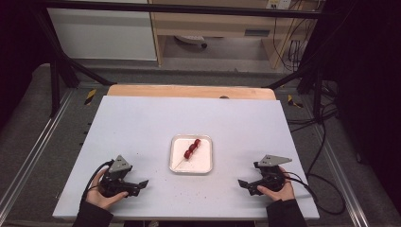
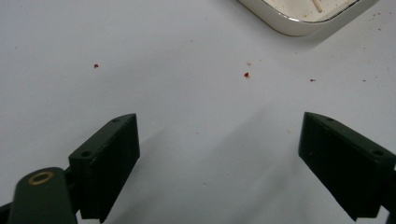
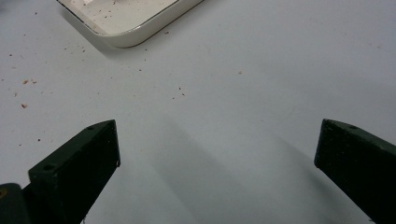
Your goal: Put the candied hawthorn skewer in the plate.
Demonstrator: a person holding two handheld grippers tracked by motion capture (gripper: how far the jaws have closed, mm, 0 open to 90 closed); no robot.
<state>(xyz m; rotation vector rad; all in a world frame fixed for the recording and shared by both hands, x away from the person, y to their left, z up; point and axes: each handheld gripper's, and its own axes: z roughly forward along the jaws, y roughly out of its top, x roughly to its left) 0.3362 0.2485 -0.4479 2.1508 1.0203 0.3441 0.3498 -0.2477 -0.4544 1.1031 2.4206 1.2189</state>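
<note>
A skewer of red fruit pieces [image 1: 192,148] lies inside a small white square tray [image 1: 176,163] with rounded corners, set near the middle of a pale grey-blue table [image 1: 142,123]. About four glossy, dark red pieces sit in a row on a thin pale stick that runs diagonally, with its bare end pointing toward the tray's near left corner. The left gripper [image 1: 139,185] rests low over the table at the near left, well apart from the tray, held in the person's left hand [image 1: 100,191]. In the left gripper view its two black jaws stand wide apart with only bare table between them; they hold nothing and touch nothing. The right gripper [image 1: 242,184] sits at the near right, in the person's right hand [image 1: 276,187], also well apart from the tray. In the right gripper view its jaws likewise stand wide open over bare table and grip nothing. Both grippers point inward toward the tray, with the skewer lying between them and a little farther off. Tiny red and brown crumbs [image 2: 246,74] dot the table near the tray. The gripper views cut the tray off at the top edge, showing a corner of its rim; the left one catches the tip of the pale stick, and the fruit lies outside them. What kind of fruit it is cannot be made out.
</note>
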